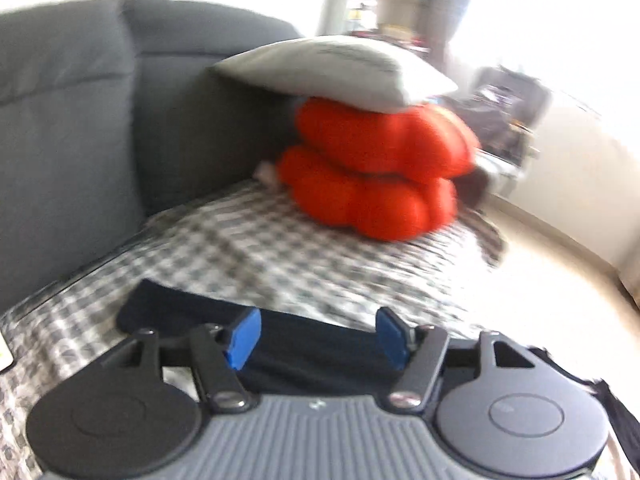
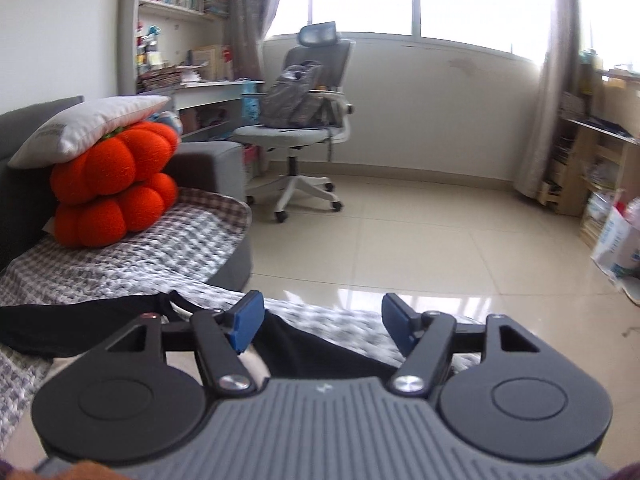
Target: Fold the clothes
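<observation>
A dark navy garment lies on the checked sofa cover, close under my left gripper. That gripper is open, its blue pads apart above the cloth, holding nothing. In the right wrist view the same dark garment stretches from the left edge to beneath my right gripper. The right gripper is open too, with nothing between its pads. The garment's lower part is hidden behind both gripper bodies.
Two orange pumpkin cushions are stacked at the sofa's far end under a grey pillow. The dark grey sofa back rises on the left. Beyond are tiled floor, an office chair, shelves and a cardboard box.
</observation>
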### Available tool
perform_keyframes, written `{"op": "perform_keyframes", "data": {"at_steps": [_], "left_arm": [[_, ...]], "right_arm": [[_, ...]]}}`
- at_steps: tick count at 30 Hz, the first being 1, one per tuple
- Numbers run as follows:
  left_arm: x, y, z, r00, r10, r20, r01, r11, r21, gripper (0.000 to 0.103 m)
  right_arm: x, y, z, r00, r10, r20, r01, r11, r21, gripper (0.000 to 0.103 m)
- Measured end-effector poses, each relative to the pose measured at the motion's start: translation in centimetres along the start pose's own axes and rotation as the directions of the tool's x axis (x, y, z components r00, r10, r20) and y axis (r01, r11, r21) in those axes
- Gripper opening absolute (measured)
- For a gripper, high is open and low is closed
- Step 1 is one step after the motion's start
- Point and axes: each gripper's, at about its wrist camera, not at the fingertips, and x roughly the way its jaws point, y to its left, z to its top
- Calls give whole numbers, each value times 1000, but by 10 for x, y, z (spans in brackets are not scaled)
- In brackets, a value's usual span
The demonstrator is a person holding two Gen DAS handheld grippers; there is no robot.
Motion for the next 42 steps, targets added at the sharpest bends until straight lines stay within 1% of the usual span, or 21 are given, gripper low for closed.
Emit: {"op": "perform_keyframes", "data": {"at_steps": [4, 6, 9, 12, 14, 16, 19, 22, 23, 24, 25, 26, 27, 30, 33, 36, 38, 39, 40, 42], "left_arm": [[-27, -51, -14, 996, -89, 0, 88, 990, 108, 73], [-37, -77, -25, 991, -131, -11, 131, 978, 163, 77], [-44, -115, -47, 982, -186, -38, 190, 953, 236, 77], [-44, -145, -70, 968, -239, -73, 250, 930, 271, 78], [-39, -158, -83, 956, -272, -106, 291, 917, 273, 78], [-35, -167, -98, 947, -296, -124, 319, 906, 279, 78], [-31, -180, -118, 947, -290, -140, 320, 899, 299, 78], [-27, -187, -127, 942, -305, -141, 332, 908, 254, 78], [-26, -190, -129, 936, -324, -137, 348, 907, 238, 78], [-26, -193, -131, 930, -342, -132, 364, 905, 221, 78], [-25, -197, -133, 924, -360, -127, 379, 902, 205, 78], [-25, -200, -135, 919, -375, -120, 392, 899, 194, 78], [-27, -205, -139, 921, -376, -106, 390, 896, 211, 78], [-33, -217, -149, 926, -372, -59, 374, 890, 263, 78], [-37, -222, -150, 920, -388, -56, 389, 883, 265, 78], [-39, -225, -152, 915, -399, -62, 400, 878, 262, 78], [-39, -226, -153, 916, -396, -64, 398, 878, 267, 78], [-39, -227, -154, 917, -394, -66, 397, 877, 269, 78], [-39, -227, -155, 918, -392, -68, 395, 878, 271, 78], [-39, -228, -157, 919, -387, -73, 391, 879, 273, 78]], "right_arm": [[-20, -28, -18, 1000, -17, -3, 17, 997, 78, 73], [-26, -41, -26, 1000, -28, -8, 29, 993, 114, 73], [-31, -59, -38, 999, -37, -16, 40, 985, 168, 73], [-30, -75, -50, 998, -64, -27, 68, 979, 191, 73], [-29, -87, -54, 995, -93, -36, 99, 976, 193, 73], [-24, -102, -59, 992, -114, -48, 122, 968, 219, 73], [-17, -127, -68, 992, -104, -71, 121, 945, 303, 73], [-8, -143, -74, 991, -108, -80, 129, 924, 361, 73], [-5, -148, -76, 990, -109, -85, 133, 916, 379, 73], [-2, -152, -77, 990, -110, -90, 137, 908, 396, 69], [2, -156, -79, 989, -109, -100, 140, 901, 411, 63], [6, -159, -80, 988, -105, -115, 145, 895, 421, 60], [11, -161, -82, 986, -101, -131, 149, 890, 432, 55], [25, -164, -88, 981, -82, -178, 154, 884, 441, 54], [39, -160, -93, 976, -53, -211, 144, 882, 448, 54], [51, -157, -96, 978, -5, -206, 103, 878, 468, 54], [58, -158, -100, 979, 0, -204, 99, 875, 475, 54], [61, -159, -101, 980, -2, -201, 100, 872, 479, 53], [64, -160, -103, 981, -4, -196, 101, 867, 487, 37], [66, -162, -105, 983, 0, -182, 96, 850, 518, 17]]}}
